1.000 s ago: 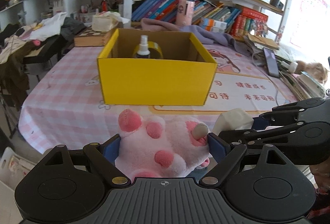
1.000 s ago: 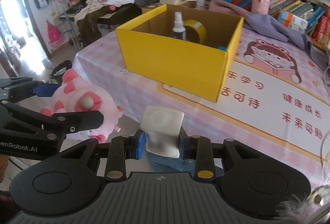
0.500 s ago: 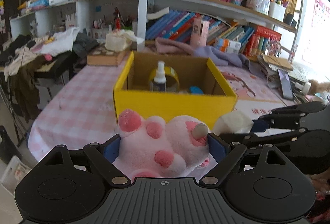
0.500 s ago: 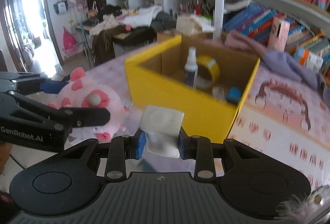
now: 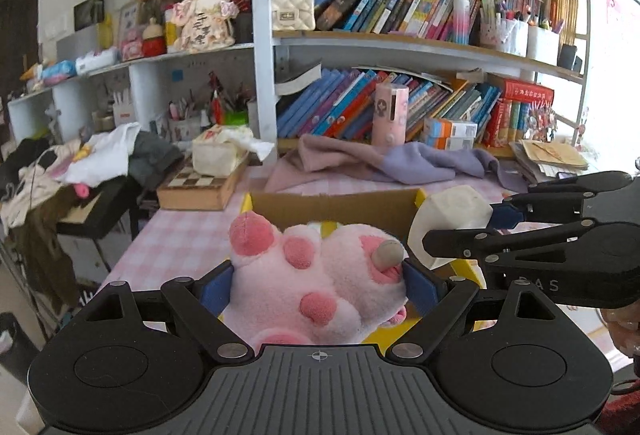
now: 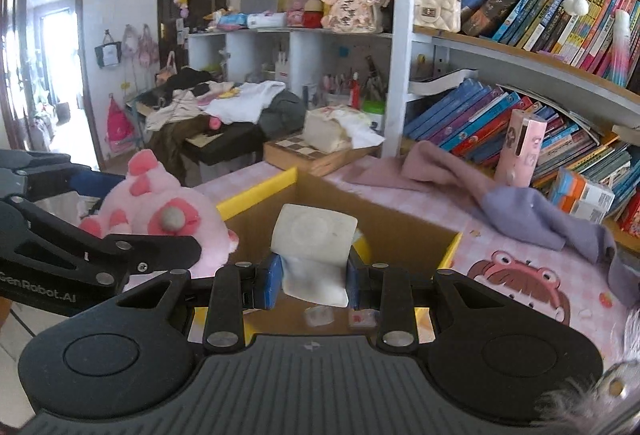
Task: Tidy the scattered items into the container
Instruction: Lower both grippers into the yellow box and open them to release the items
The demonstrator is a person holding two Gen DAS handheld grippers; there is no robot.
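My left tongs (image 5: 316, 285) grip the pink plush toy (image 5: 316, 275); right tongs (image 6: 314, 281) clamp a white bottle (image 6: 314, 247). Both hang over the yellow cardboard box (image 6: 450, 251), far wall at 12 o'clock.

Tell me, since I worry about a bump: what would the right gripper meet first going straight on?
Probably the inside of the yellow box: the right gripper, shut on the white block, points into its open top. Depth is unclear.
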